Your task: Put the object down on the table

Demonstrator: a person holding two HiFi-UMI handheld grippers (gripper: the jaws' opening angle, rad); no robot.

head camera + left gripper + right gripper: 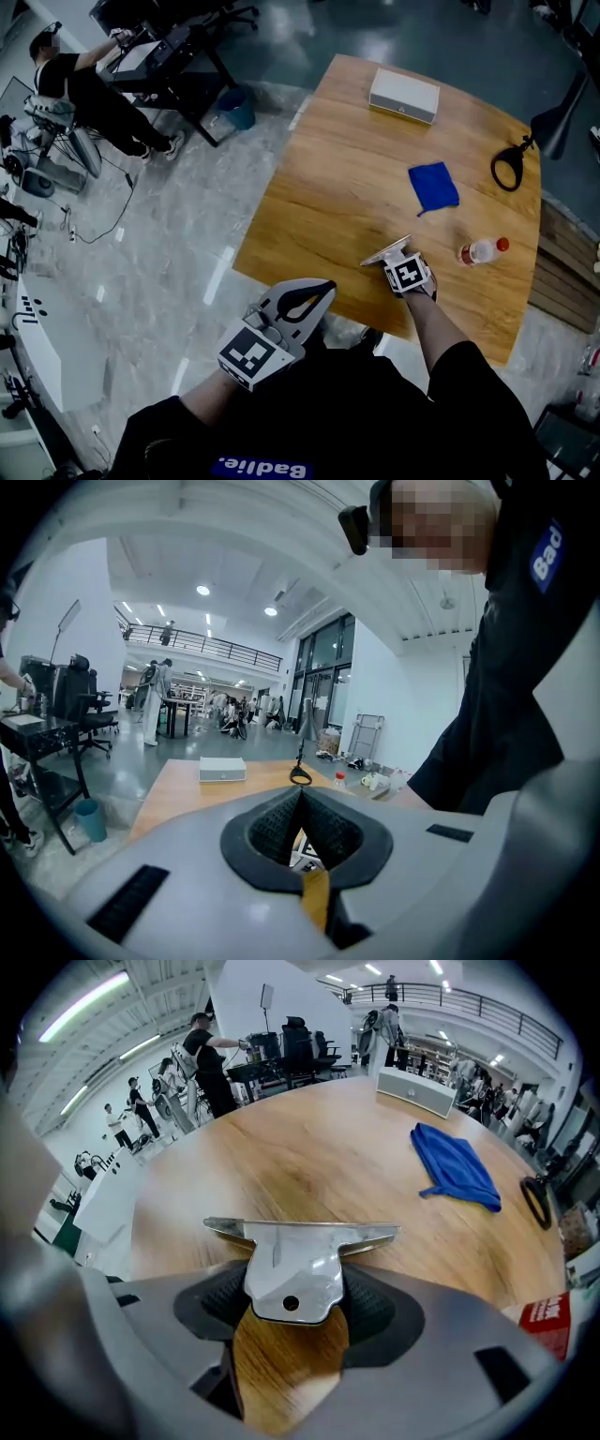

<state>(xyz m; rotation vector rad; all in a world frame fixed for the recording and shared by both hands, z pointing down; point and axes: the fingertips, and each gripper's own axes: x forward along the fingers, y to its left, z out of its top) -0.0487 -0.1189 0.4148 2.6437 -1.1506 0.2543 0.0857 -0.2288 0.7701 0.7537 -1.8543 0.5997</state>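
At the lower middle of the head view, the right claw (396, 263) is clamped on a metal bracket (385, 252) over the counter (337, 187). Lower left, the left claw (315, 294) is closed and empty.

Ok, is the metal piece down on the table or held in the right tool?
Held: the right tool clamps the metal piece from both sides; contact with the table, cannot tell.

— What sort of place are you in?
— A big open lab hall. Past my wooden table (347, 178), upper left in the left gripper view, there's a railed mezzanine (202, 647) under ceiling spotlights (203, 591).
— What else?
— Upper left in the head view, a person (80, 84) works at an equipment stand (164, 52), with cables (103, 220) on the polished floor (169, 272).
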